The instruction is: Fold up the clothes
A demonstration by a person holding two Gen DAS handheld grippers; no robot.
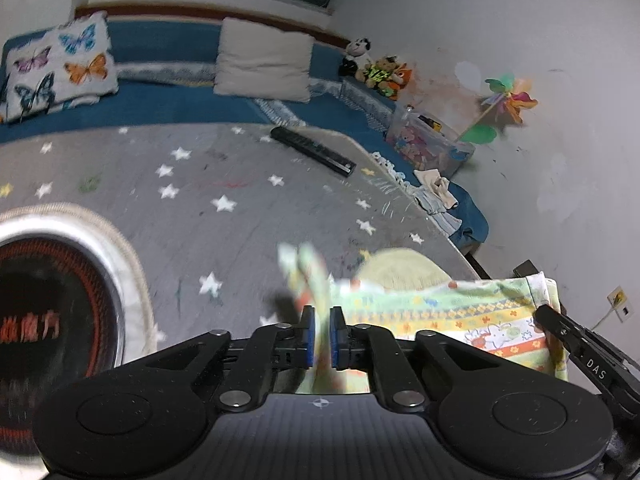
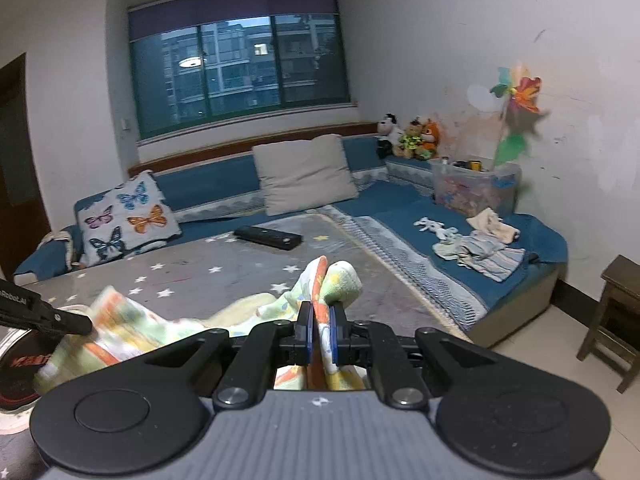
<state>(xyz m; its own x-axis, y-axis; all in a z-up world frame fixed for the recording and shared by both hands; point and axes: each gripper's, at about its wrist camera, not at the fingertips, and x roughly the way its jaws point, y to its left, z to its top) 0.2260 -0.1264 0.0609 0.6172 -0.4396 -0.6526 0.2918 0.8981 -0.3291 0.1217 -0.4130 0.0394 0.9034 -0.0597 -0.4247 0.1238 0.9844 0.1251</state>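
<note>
Pastel green and yellow printed cotton garment (image 1: 460, 320), patterned with small flowers and cartoon animals, hangs stretched between two black hand-held grippers above a grey star-print table cover (image 1: 200, 184). Left gripper (image 1: 322, 336) has its blue pads clamped on one bunched edge; right gripper (image 2: 321, 334) is likewise closed on the other edge. A fold seems under way. Doing it well likely means keeping even tension, matching edges, and lowering the cloth flat, clear of the black remote control (image 2: 267, 237).

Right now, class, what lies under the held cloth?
Under the cloth: the grey star mat and part of a round heater. What lies beneath its middle is hidden.
</note>
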